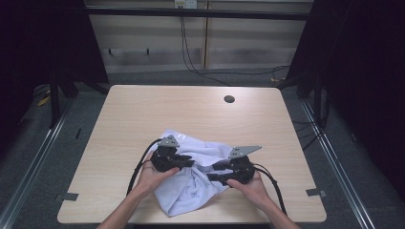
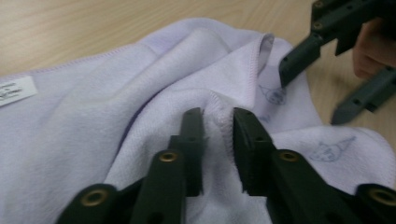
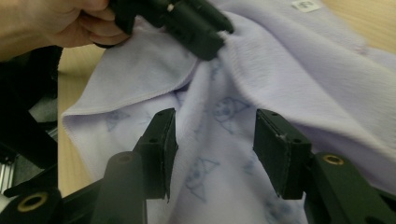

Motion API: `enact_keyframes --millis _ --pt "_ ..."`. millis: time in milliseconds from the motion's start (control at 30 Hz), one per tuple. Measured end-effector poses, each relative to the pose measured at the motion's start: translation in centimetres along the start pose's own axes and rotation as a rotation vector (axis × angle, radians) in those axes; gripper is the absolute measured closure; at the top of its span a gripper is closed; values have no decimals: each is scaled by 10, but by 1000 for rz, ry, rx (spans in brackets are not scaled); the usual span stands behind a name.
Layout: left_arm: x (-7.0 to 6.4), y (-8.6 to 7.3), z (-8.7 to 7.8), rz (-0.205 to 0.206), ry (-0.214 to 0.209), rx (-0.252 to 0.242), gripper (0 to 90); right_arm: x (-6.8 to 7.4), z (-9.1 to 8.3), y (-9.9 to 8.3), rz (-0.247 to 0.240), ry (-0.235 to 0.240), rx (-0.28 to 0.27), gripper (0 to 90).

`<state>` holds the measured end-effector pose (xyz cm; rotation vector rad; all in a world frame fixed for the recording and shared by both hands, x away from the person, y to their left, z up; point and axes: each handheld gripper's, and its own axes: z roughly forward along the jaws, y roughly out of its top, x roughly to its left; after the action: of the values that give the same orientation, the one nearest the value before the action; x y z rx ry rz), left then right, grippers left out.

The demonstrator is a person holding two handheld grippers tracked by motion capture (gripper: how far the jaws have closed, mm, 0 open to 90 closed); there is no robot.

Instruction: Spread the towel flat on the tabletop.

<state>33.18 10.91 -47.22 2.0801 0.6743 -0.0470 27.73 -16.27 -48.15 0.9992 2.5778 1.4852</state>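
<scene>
Two tools work a crumpled towel (image 1: 191,179) at the table's (image 1: 143,109) near edge: the left tool (image 2: 218,122) pinches a hemmed fold, the right tool (image 3: 215,140) gapes over the cloth, gripping nothing. Folding looks barely begun; the towel remains bunched.

There is 1 lilac towel (image 1: 191,183) at about 6 o'clock on 1 wooden table (image 1: 143,114). The towel carries 1 white label (image 2: 16,91). 2 grippers work it: 1 left gripper (image 1: 184,162) at 7 o'clock and 1 right gripper (image 1: 215,172) at 5 o'clock. The table has 1 round hole (image 1: 229,99) at 1 o'clock.
</scene>
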Motion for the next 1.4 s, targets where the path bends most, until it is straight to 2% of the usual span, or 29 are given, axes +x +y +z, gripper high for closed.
enact_keyframes --millis 67,100,133,167,200,233,267,300,333,367,400,433,467,500,533,567,600,667,700,733,767,800,867,933,1100,1200,1233,1300,1400 --pt "0 2 -6 -11 -9 -37 809 4 7 2 -7 14 18 489" --pt "-1 4 -14 -11 -25 -74 814 6 15 1 -15 14 41 484" --pt "-1 4 -14 -11 -25 -74 816 6 18 1 -23 10 49 484" --pt "-2 6 -19 -14 -28 -96 816 6 18 1 -23 10 49 484" --pt "-1 8 -29 -27 -44 -139 817 7 24 1 -30 5 69 537" --pt "0 9 -35 -29 -49 -160 817 6 26 2 -29 1 77 582" --pt "0 9 -35 -29 -49 -160 817 5 28 2 -29 0 94 628" --pt "2 11 -48 -27 -37 -202 818 4 30 2 -26 1 118 648" --pt "2 11 -48 -27 -37 -202 819 4 30 2 -26 1 118 648" --pt "5 11 -58 -38 -27 -223 819 3 31 1 -29 -24 135 711" --pt "10 10 -72 -56 -7 -264 821 -1 27 -1 -23 -58 127 815" --pt "10 10 -72 -56 -7 -264 822 -1 27 -1 -23 -58 127 815" --pt "18 7 -90 -77 22 -314 823 -7 17 1 -4 -101 112 849" --pt "18 7 -90 -77 22 -314 824 -11 14 1 3 -108 97 851" --pt "21 6 -99 -91 30 -338 824 -11 14 1 3 -108 97 851" --pt "24 4 -107 -97 39 -359 828 -20 2 2 35 -146 71 853" --pt "26 3 -115 -102 47 -379 828 -20 2 2 35 -146 71 853" --pt "32 -2 -134 -127 74 -427 832 -34 -15 2 73 -191 30 854" --pt "32 -2 -134 -127 74 -427 832 -34 -15 2 73 -191 30 854" --pt "33 -3 -139 -132 86 -439 832 -42 -27 2 100 -219 0 855" --pt "35 -4 -143 -137 98 -449 832 -42 -27 2 100 -219 0 855" --pt "36 -5 -148 -154 102 -470 832 -47 -39 4 133 -248 -36 856" --pt "38 -5 -154 -173 103 -495 832 -48 -43 4 135 -260 -45 858" --pt "39 -4 -157 -178 107 -512 832 -52 -58 11 138 -278 -89 856" --pt "37 11 -163 -167 124 -543 832 -61 -73 27 141 -303 -135 851" --pt "40 24 -172 -173 143 -575 834 -73 -85 47 145 -344 -159 852" --pt "42 29 -177 -172 148 -581 834 -73 -85 47 145 -344 -159 852" --pt "42 43 -186 -166 164 -601 834 -78 -93 62 164 -336 -185 851" --pt "38 63 -198 -136 182 -620 834 -80 -101 85 131 -366 -200 853"
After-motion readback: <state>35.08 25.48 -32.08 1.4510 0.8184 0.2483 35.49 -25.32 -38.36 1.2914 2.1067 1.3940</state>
